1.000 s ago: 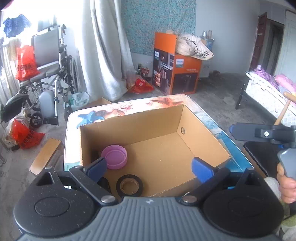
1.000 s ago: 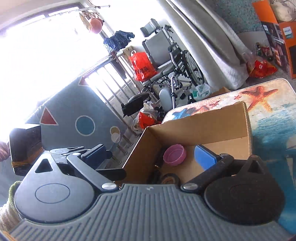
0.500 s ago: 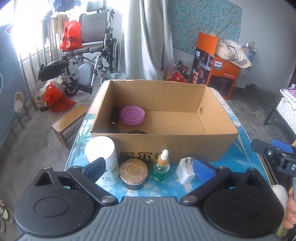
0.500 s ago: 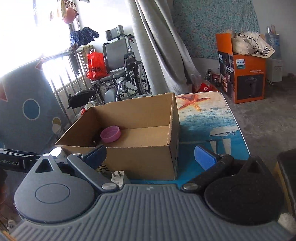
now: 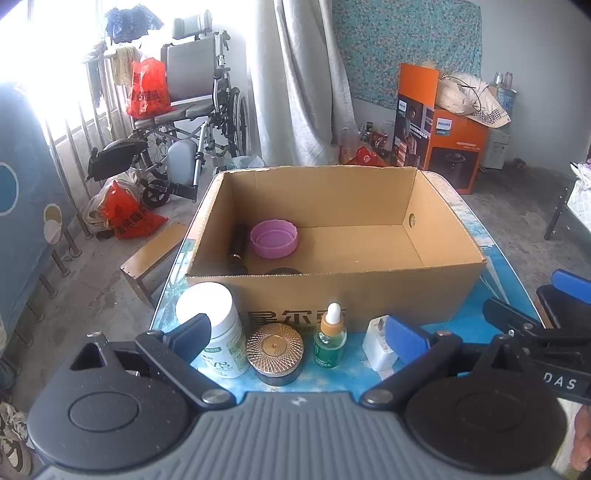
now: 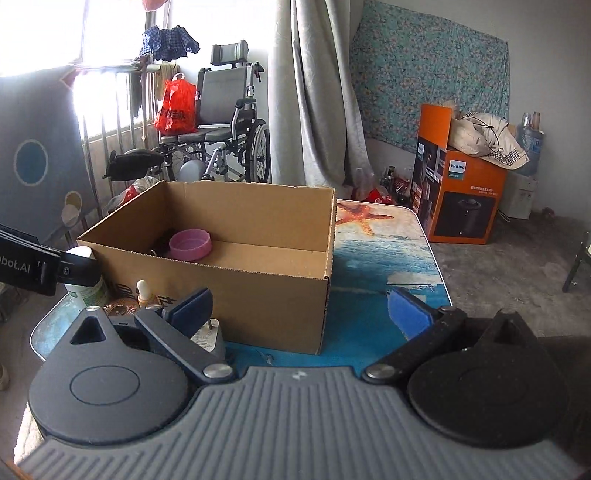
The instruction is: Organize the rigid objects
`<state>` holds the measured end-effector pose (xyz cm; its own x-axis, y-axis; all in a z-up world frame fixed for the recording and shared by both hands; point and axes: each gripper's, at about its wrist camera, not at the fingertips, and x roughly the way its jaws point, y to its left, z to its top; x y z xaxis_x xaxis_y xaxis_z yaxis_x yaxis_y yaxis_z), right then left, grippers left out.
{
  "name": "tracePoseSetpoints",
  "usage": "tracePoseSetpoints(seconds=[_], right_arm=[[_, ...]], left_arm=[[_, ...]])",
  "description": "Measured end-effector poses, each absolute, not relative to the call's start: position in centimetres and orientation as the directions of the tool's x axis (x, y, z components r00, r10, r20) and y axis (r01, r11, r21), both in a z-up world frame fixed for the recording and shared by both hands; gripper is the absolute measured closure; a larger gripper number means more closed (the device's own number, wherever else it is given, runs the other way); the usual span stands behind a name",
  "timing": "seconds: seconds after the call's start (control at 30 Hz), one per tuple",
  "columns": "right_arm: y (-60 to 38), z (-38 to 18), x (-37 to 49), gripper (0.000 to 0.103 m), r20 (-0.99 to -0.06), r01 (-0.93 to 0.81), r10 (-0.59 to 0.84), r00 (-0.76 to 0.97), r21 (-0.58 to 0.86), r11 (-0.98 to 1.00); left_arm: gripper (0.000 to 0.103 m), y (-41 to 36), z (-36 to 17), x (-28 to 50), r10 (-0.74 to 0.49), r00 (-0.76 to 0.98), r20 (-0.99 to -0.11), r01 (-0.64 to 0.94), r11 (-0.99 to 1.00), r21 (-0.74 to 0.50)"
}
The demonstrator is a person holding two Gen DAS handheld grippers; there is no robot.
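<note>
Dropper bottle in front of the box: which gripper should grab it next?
Left. The left gripper is open and faces the dropper bottle, which stands almost centred between its fingers. The right gripper, also open, faces the cardboard box corner, with the bottle far to its left.

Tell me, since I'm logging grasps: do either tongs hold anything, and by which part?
Nothing is held. The left tongs and right tongs are both open and empty.

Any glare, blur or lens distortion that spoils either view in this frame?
Left wrist view: window blown out to white, straight edges bowed by the fisheye, brown cardboard box sharp. Right wrist view: same window glare upper left, dark corners, box and starfish-print tabletop clear.
</note>
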<state>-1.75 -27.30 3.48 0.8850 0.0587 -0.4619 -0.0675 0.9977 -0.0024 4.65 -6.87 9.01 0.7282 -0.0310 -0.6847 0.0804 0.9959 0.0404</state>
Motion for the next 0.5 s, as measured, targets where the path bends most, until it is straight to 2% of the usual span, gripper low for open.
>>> tracePoseSetpoints(seconds=[0.23, 0.37, 0.5], right_arm=[[-27.4, 4.1, -1.6, 0.001, -0.422, -0.135, 0.162, 0.892, 0.094, 0.986], [-28.4, 3.6, -2.1, 0.001, -0.384, -0.184, 0.257, 0.887, 0.216, 0.959], [-29.1, 2.9, -1.9, 0.001, -0.393, -0.183, 0.277, 0.877, 0.26, 0.948]], left_arm=[[0.002, -6.9, 8.0, 5.3, -0.02, 0.718, -0.695, 0.07, 0.997, 0.043], [0.002, -7.7, 7.3, 5.5, -0.018, 0.71, -0.704, 0.083, 0.995, 0.058], [0.002, -8.2, 6.9, 5.8, -0.02, 0.701, -0.713, 0.092, 0.994, 0.062]])
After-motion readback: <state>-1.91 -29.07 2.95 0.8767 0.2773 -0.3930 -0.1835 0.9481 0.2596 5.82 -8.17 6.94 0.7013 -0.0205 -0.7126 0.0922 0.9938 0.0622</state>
